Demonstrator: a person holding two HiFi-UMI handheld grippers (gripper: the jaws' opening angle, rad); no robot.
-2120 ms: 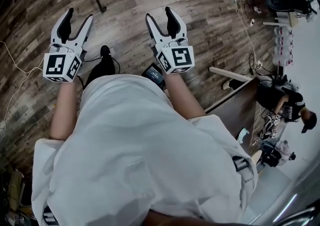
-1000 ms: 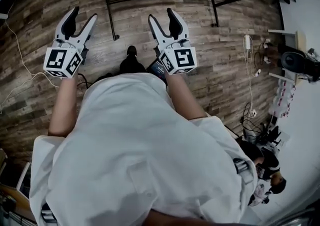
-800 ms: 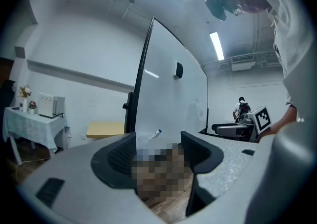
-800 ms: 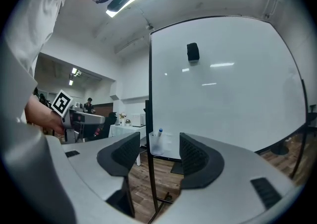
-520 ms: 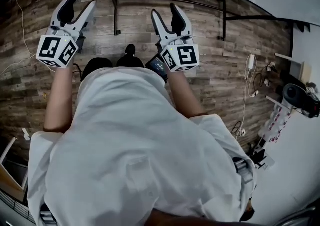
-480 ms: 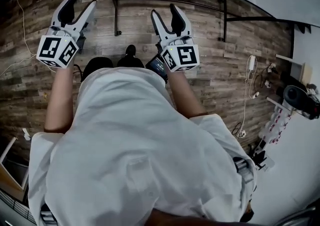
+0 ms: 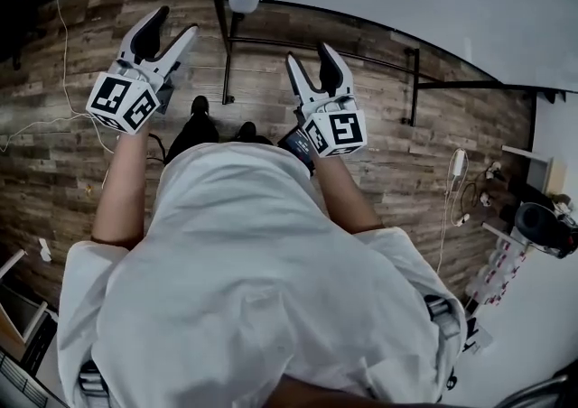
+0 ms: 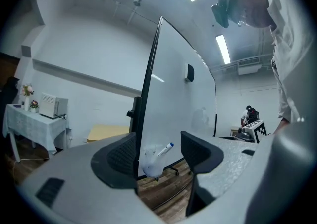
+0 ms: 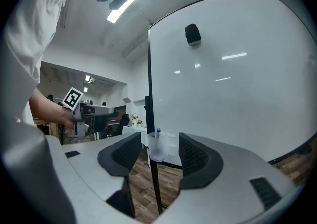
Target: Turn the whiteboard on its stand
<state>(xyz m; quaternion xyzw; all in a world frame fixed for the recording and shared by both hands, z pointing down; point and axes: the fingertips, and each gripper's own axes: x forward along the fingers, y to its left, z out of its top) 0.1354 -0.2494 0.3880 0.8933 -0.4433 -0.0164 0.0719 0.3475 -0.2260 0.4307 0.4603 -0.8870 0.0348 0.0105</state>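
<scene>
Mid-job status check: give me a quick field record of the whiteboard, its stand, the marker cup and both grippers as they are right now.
whiteboard: upright on its stand, ahead of both grippers, untouched
stand: black frame on the wooden floor
marker cup: clear, at the board's near edge, one blue-capped marker inside
black block: stuck high on the board face
left gripper: open, empty
right gripper: open, empty
turning: not yet begun
</scene>
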